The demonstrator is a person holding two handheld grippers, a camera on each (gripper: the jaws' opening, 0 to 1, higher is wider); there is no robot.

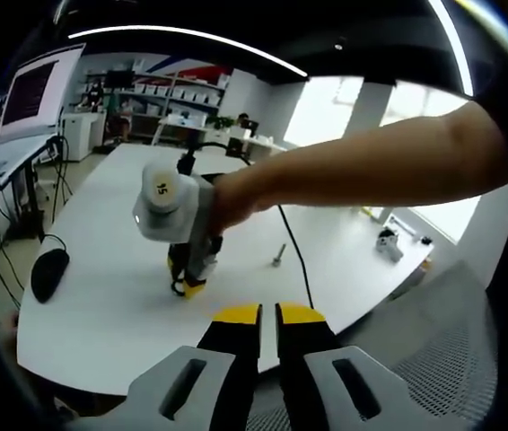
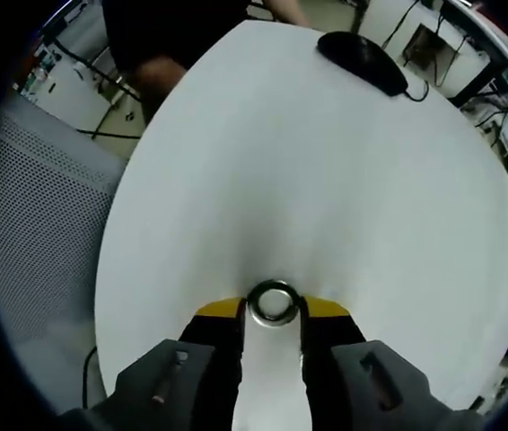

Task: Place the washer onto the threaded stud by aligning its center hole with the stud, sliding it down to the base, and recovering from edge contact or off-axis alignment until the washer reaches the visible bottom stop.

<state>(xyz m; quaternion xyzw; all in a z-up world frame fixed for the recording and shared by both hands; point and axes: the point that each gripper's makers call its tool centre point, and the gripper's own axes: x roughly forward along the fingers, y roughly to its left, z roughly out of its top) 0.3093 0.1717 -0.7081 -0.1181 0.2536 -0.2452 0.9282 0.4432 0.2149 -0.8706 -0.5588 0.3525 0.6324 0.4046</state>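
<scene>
In the right gripper view, the right gripper [image 2: 275, 310] is closing its yellow-tipped jaws around the washer [image 2: 274, 302], a shiny metal ring lying flat on the smooth white table [image 2: 326, 180]. The person should be squeezing evenly on opposite edges so the hole is staying level for the threaded stud [image 1: 278, 256], which is standing upright, thin and grey, well apart across the table. The left gripper [image 1: 267, 316] is hanging above the table edge, jaws nearly together and holding nothing.
</scene>
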